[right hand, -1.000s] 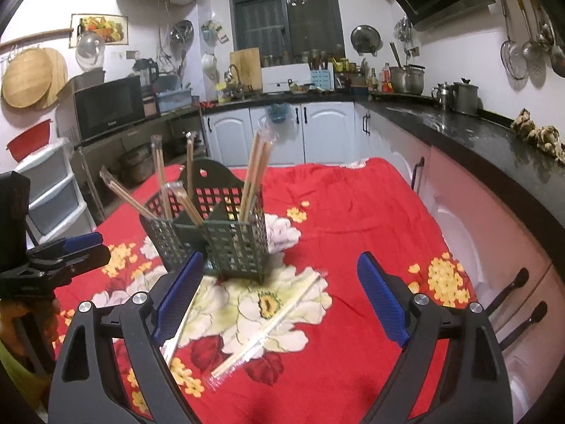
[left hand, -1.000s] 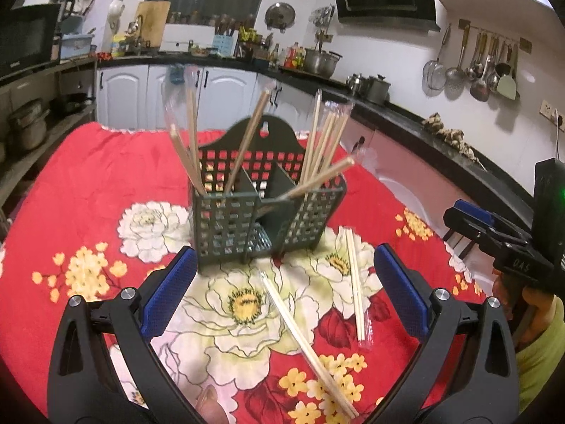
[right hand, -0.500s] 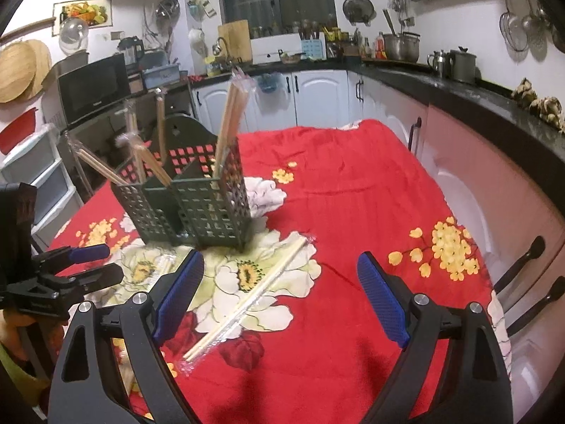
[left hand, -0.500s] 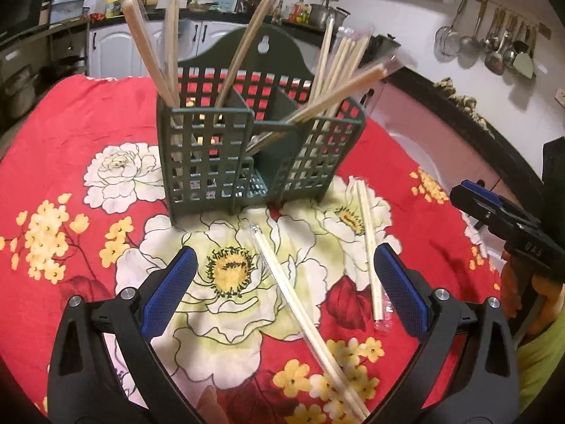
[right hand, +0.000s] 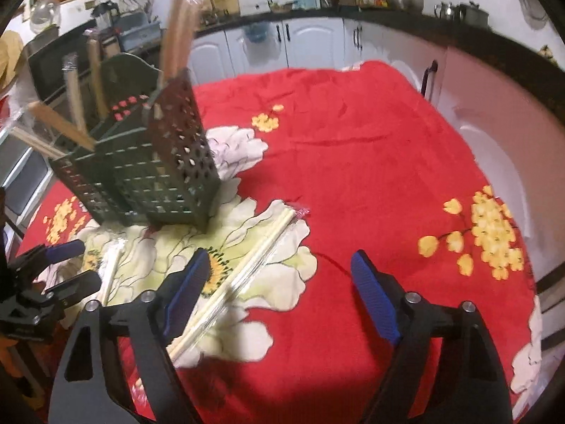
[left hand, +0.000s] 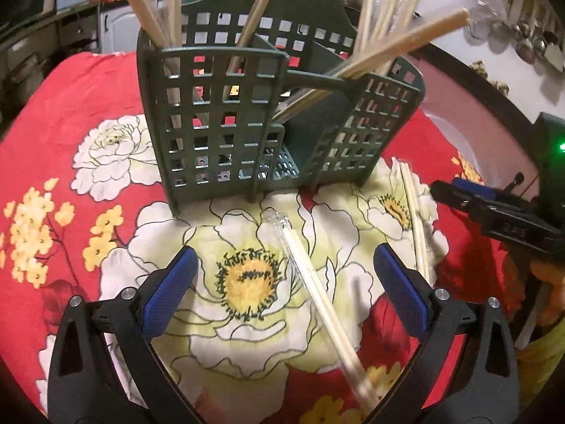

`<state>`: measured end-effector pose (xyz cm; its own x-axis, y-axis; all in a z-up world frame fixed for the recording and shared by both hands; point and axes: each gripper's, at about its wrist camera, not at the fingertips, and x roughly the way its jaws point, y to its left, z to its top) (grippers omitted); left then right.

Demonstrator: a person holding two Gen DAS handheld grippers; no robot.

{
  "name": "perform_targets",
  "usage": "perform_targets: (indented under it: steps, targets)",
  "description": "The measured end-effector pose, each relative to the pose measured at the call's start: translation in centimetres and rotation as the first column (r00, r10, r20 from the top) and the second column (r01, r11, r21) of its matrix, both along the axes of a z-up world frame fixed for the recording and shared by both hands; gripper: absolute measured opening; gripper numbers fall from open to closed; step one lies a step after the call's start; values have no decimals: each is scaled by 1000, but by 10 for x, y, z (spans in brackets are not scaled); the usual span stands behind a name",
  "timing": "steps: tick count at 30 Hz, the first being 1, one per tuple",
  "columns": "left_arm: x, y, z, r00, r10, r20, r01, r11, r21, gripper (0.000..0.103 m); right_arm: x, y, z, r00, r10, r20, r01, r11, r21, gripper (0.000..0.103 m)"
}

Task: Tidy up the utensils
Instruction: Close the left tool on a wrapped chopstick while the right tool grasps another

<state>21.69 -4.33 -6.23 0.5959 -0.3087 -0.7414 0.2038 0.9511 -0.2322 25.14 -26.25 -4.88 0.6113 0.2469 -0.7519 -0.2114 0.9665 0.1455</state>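
Left tongs [left hand: 282, 275] and right tongs [right hand: 279, 289], both wide but closing (gripping nothing), hover over wrapped chopsticks [left hand: 317, 304] beside the green utensil caddy [left hand: 268, 113] mid-counter [right hand: 353, 148].

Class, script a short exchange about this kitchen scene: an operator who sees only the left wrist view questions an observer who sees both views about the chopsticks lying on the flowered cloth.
Operator: I see the right tongs only side-on. Is anything between them?
Observer: Yes. A wrapped chopstick pair lies on the cloth between the fingers, close beside the left finger. The jaws are closing, and the pads are not pressing on it.
Operator: Where does that pair's far end point?
Observer: Up past the near corner of the green rack. It ends in a pink wrapper tip, apart from the rack.
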Motion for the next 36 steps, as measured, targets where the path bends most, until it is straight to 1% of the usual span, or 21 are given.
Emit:
perform_targets:
  steps: [1, 2, 3, 4, 6, 8, 11, 13, 15, 16, 18, 19, 20, 21, 24, 26, 29, 31, 34, 36]
  targets:
    - [2, 1, -2, 1000, 4, -9, -5, 1000, -11, 83, 6, 0, -3, 1000, -5, -17, 5, 1000, 8, 73]
    - [5, 2, -4, 1000, 10, -18, -10, 1000, -18, 75, 10, 0, -5, 1000, -10, -26, 11, 1000, 15, 70]
    - [8, 2, -6, 999, 15, -34, -16, 999, -34, 71, 14, 1, -6, 999, -12, -34, 13, 999, 31, 70]
    - [10, 2, -8, 999, 20, -39, -21, 999, -36, 70, 19, 0, -7, 999, -18, -45, 20, 999, 46, 68]
    - [12, 3, -9, 998, 39, -41, -41, 998, -37, 63, 27, -1, -10, 997, -31, -66, 34, 998, 49, 62]
    - [15, 2, -12, 997, 53, -48, -55, 998, -32, 60, 36, -3, -15, 994, -44, -98, 50, 997, 57, 55]
    - [19, -1, -15, 997, 61, -52, -61, 998, -4, 57, 43, -5, -21, 990, -60, -124, 68, 996, 59, 51]
    - [23, -1, -17, 997, 64, -51, -64, 998, 9, 55, 45, -4, -23, 991, -59, -122, 65, 997, 50, 50]
    - [24, -1, -18, 997, 65, -52, -64, 998, 26, 50, 45, -3, -24, 991, -58, -118, 63, 997, 33, 48]
    - [25, 0, -18, 996, 65, -54, -64, 997, 35, 48, 44, -3, -24, 991, -59, -117, 63, 997, 32, 46]
    - [26, 1, -18, 996, 65, -56, -62, 996, 57, 42, 44, -5, -24, 991, -61, -120, 66, 997, 34, 42]
    - [27, 2, -19, 996, 66, -57, -63, 996, 59, 40, 44, -7, -24, 990, -65, -122, 70, 997, 35, 37]
    - [27, 4, -19, 996, 67, -59, -64, 996, 54, 39, 43, -10, -24, 990, -68, -123, 73, 997, 39, 31]
    - [27, 8, -19, 996, 68, -60, -65, 997, 50, 36, 43, -11, -24, 990, -68, -123, 74, 996, 44, 29]
    - [28, 18, -20, 996, 64, -65, -62, 998, 29, 30, 41, -17, -24, 990, -65, -124, 76, 994, 82, 21]
    - [29, 26, -21, 995, 65, -77, -65, 998, -2, 26, 38, -20, -21, 990, -60, -126, 75, 990, 118, 17]
    - [29, 31, -21, 994, 66, -83, -67, 998, -20, 22, 31, -24, -16, 993, -49, -109, 68, 982, 178, 14]
    - [29, 35, -20, 994, 62, -86, -65, 997, -37, 20, 25, -25, -11, 995, -47, -87, 64, 978, 198, 13]
    - [29, 41, -19, 994, 55, -90, -62, 996, -70, 11, 18, -25, 0, 998, -45, -45, 53, 975, 215, 12]
    - [27, 45, -18, 995, 49, -92, -57, 994, -90, 10, 13, -24, 7, 999, -43, -14, 45, 974, 220, 11]
